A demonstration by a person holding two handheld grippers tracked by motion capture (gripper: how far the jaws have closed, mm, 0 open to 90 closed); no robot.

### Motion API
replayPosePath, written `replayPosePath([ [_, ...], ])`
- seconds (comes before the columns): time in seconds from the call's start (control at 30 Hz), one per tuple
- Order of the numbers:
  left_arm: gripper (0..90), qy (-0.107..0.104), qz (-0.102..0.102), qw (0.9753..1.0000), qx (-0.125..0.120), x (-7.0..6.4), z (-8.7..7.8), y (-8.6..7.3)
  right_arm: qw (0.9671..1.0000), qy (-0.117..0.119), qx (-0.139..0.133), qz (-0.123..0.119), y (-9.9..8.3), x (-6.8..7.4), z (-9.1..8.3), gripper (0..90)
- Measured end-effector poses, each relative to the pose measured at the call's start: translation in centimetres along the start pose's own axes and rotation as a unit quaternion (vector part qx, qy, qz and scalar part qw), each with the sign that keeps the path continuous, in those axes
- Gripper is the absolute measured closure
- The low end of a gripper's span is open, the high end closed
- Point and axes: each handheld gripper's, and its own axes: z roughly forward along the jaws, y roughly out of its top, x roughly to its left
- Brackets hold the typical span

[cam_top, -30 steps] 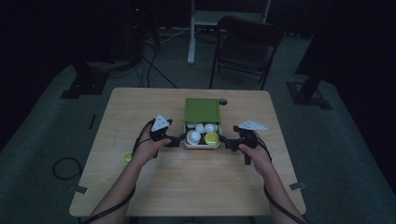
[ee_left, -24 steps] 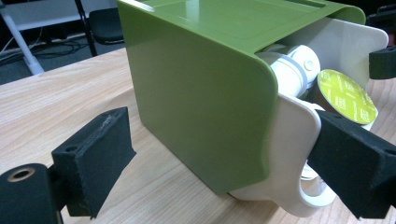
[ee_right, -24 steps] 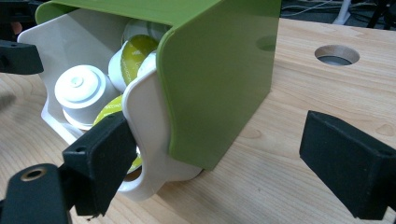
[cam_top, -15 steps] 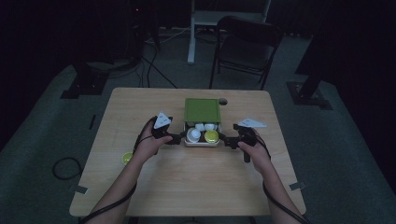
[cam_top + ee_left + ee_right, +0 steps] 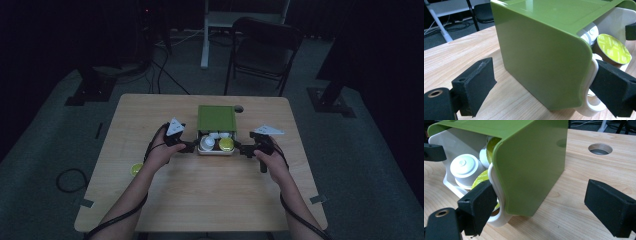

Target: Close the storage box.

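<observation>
Far left on the wooden table [image 5: 200, 190], a small yellow-green round capsule [image 5: 135, 169] lies alone near the left edge, well apart from the rest. Next, the left hand [image 5: 161, 152] holds the left gripper [image 5: 190, 147], pointed at the left side of a box at table centre. In the left gripper view its two black fingers [image 5: 475, 85] stand wide apart, open, gripping nothing; one pad is off the green side, the other sits at the white tray's looped handle [image 5: 594, 105], contact hard to judge. The box is a white tray [image 5: 216, 151] with a green lid [image 5: 216, 118] slid back, covering the far part and leaving the near part uncovered. In the uncovered part a white capsule [image 5: 207, 143] sits left of a capsule with a yellow-green foil top [image 5: 226, 144]; more white capsules are half under the lid edge, count unclear. The right gripper [image 5: 244, 148] comes at the tray's right side, held by the right hand [image 5: 267, 156]. In the right gripper view its fingers [image 5: 610, 207] are also spread open, nothing clamped; one is at the tray's white handle loop [image 5: 499, 216], the other out over bare table beside the green wall. A round hole [image 5: 238, 108] in the table lies past the lid's far right corner. Behind the table stand a dark folding chair [image 5: 265, 50] and floor cables [image 5: 67, 177].
</observation>
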Motion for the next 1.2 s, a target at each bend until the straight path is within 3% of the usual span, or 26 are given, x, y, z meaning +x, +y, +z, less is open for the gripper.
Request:
replayPosePath([
  [1.03, 9.1, 0.017, 0.010, 0.9998, 0.010, 0.10, 0.86, 0.43, 0.9999, -0.010, 0.006, -0.003, 0.30, -0.26, 0.77, 10.8],
  [1.13, 9.1, 0.017, 0.004, 0.9998, 0.003, -0.12, 0.77, 0.51, 1.0000, -0.006, 0.004, -0.006, 0.25, -0.22, 0.71, 10.8],
  [1.2, 9.2, 0.006, -0.004, 1.0000, -0.003, -0.36, 0.66, 0.53, 0.9999, 0.001, -0.004, -0.010, 0.26, 0.02, 0.52, 10.8],
])
